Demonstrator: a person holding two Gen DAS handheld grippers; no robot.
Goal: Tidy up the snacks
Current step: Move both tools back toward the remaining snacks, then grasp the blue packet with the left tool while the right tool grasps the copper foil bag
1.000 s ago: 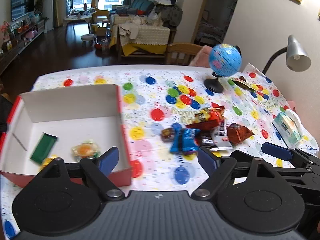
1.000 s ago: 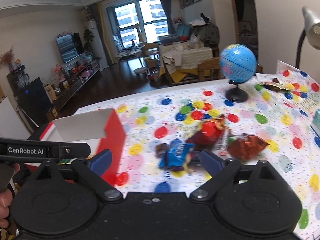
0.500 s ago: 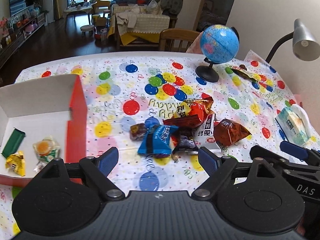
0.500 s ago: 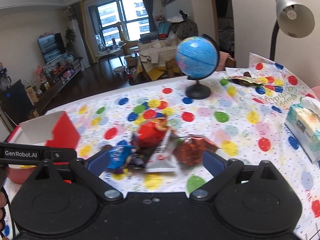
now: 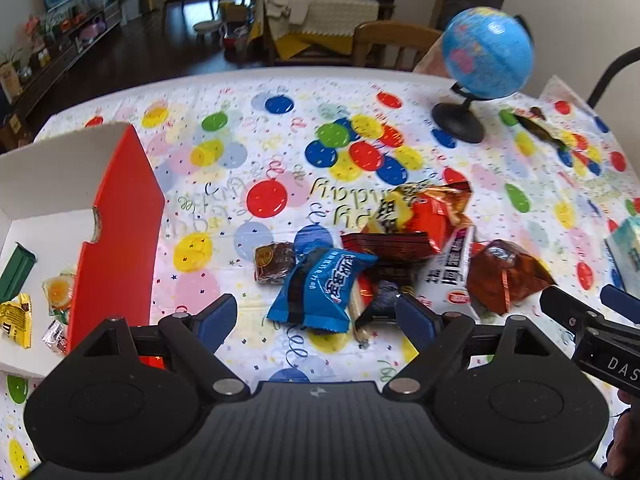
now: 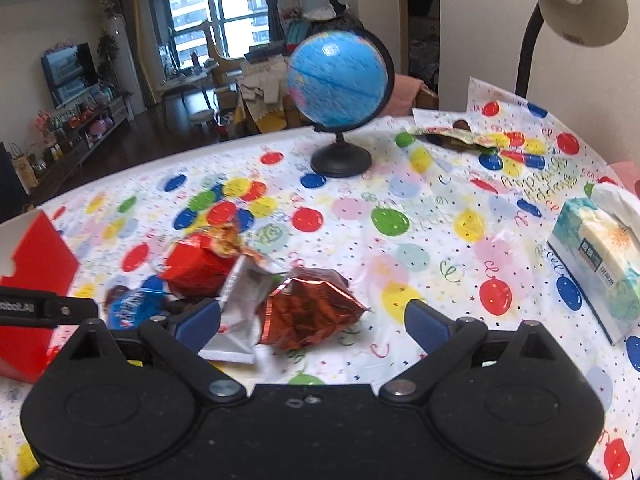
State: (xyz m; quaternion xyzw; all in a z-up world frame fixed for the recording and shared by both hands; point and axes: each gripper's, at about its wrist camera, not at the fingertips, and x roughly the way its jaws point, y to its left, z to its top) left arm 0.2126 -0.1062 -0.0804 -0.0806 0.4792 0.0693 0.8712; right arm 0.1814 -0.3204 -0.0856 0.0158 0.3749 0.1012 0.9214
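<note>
Only the left wrist view looks into the red-and-white box at the table's left, where a green bar, a yellow wrapper and a clear-wrapped sweet lie. Only the right wrist view shows the tissue pack whole, and the lamp head. The left tongs stand wide apart, low over the blue packet in the snack pile. The right tongs gape empty around the dark red foil bag.
</note>
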